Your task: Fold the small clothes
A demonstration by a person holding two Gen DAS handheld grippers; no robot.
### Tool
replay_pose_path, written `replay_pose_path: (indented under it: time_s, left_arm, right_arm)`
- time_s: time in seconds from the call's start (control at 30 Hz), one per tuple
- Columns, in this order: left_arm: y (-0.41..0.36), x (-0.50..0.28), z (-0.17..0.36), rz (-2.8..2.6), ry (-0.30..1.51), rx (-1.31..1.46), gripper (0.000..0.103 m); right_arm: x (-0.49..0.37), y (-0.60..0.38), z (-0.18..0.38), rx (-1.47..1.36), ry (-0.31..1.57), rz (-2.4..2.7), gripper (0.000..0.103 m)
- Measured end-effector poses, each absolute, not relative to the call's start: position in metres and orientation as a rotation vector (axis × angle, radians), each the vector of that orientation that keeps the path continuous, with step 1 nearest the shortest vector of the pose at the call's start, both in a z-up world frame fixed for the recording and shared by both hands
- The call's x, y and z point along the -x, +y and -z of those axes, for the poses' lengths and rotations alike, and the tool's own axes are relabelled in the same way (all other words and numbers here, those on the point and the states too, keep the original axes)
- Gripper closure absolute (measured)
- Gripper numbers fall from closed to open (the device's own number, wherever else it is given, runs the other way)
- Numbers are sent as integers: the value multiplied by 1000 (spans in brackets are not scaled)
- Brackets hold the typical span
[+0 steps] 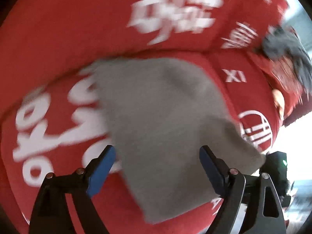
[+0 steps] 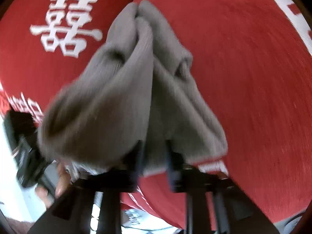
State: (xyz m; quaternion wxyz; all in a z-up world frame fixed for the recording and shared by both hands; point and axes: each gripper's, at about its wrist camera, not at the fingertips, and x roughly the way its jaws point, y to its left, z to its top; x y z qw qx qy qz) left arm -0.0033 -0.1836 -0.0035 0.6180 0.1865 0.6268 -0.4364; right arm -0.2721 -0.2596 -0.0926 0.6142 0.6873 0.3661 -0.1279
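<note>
Right at the lens, the left gripper [image 1: 157, 156] stands with its blue fingers [image 1: 101, 167] spread wide, nothing between them but air, and the grey garment [image 1: 159, 120] lies flat on the red cloth [image 1: 58, 39] just beyond the tips. Over on the other side, the right gripper [image 2: 154, 152] is harder to call: its dark fingers [image 2: 140, 156] are blurred and part open, the same garment bunches up around and over them, and whether the pads press on it I cannot tell. Past the fingers, the fabric rises in a peaked heap of ribbed folds, well short of neat. Further out, the red cloth with its white printed characters [image 2: 64, 23] covers the desk; a dark grey piece [image 1: 282, 44] sits at the far right edge in the left view.

By my reading, a fold has just been laid and the fabric is being let go. Next up calls for clearing the right fingers from the heap, then finding a fresh edge to pinch and flatten.
</note>
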Motion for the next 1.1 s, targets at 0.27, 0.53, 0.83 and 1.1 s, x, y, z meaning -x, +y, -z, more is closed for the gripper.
replay_pose_path:
  time_s: [0.27, 0.53, 0.83, 1.1]
  left_arm:
    - [-121, -24, 40, 836, 1583, -277, 15]
    - [-102, -17, 34, 870, 1547, -302, 15]
    - [-104, -7, 42, 910, 1575, -409, 15]
    - [-113, 18, 42, 941, 1518, -474, 15]
  right_arm:
    - [244, -202, 63, -1460, 898, 188, 49]
    - [197, -202, 79, -1522, 911, 249, 95]
    - [202, -183, 94, -1629, 852, 252, 95]
    - [240, -172, 82, -1468, 1137, 292, 91]
